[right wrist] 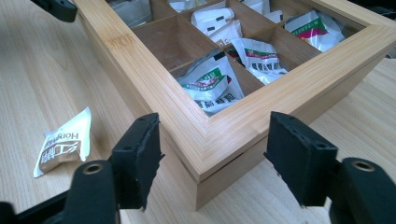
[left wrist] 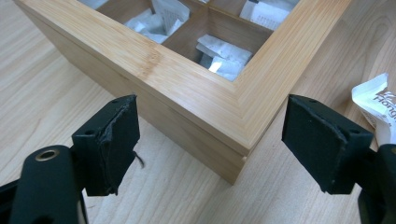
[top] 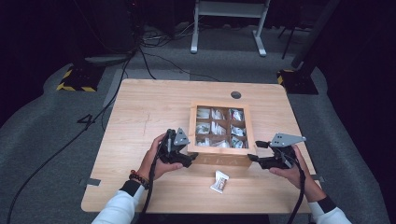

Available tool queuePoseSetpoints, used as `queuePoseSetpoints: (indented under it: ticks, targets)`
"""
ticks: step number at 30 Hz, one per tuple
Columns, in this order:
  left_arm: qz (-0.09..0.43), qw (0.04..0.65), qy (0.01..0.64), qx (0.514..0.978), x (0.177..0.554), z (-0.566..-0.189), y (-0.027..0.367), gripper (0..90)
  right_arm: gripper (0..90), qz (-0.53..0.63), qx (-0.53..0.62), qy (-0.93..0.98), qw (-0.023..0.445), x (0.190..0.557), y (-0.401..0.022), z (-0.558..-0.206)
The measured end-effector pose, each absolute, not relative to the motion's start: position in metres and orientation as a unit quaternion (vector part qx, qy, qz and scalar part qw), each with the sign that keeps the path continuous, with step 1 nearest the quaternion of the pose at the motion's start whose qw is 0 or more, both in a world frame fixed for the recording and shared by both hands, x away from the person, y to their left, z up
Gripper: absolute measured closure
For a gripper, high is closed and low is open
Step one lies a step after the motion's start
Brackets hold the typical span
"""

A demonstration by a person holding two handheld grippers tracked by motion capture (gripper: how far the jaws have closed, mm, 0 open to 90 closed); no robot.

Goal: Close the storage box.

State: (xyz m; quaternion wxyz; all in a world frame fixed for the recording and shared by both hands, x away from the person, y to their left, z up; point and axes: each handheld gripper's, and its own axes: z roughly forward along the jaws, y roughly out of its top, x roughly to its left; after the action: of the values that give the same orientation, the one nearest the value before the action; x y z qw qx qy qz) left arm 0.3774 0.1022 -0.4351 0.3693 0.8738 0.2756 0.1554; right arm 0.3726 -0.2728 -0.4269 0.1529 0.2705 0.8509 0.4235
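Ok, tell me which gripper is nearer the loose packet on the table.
Right, narrowly. The right gripper sits off the loose packet's right; the left gripper sits up-left of it, at the box's other near corner.

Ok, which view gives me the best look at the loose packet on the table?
The right gripper view: the loose packet lies whole, print legible. The left gripper view catches its corner behind a jaw; the high view shows it small.

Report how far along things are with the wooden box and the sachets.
Done: the wooden box has sachets in its compartments and its windowed lid looks shut. In hand: the left gripper and right gripper each stand open around a near corner of the box, gripping nothing. Left: one loose sachet lies on the table in front of the box.
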Motion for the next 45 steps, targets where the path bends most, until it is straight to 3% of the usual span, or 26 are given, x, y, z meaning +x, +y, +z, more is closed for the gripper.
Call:
queuePoseSetpoints:
  ticks: [7, 21, 28, 42, 45]
  targets:
    - [0.180, 0.374, 0.282, 0.865, 0.371, -0.430, 0.117, 18.6, 27.2, 0.419, 0.261, 0.855, 0.161, 0.371, -0.279, -0.422]
    - [0.203, 0.359, 0.283, 0.866, 0.359, -0.427, 0.154, 18.2, 25.0, 0.407, 0.261, 0.855, 0.185, 0.363, -0.302, -0.416]
    - [0.214, 0.348, 0.279, 0.869, 0.349, -0.431, 0.171, 17.1, 24.1, 0.392, 0.259, 0.864, 0.181, 0.361, -0.309, -0.423]
    - [0.220, 0.312, 0.310, 0.871, 0.336, -0.450, 0.202, 17.3, 22.3, 0.317, 0.284, 0.876, 0.226, 0.362, -0.324, -0.453]
    - [0.221, 0.307, 0.312, 0.872, 0.334, -0.454, 0.207, 17.2, 23.1, 0.320, 0.288, 0.877, 0.213, 0.360, -0.328, -0.459]
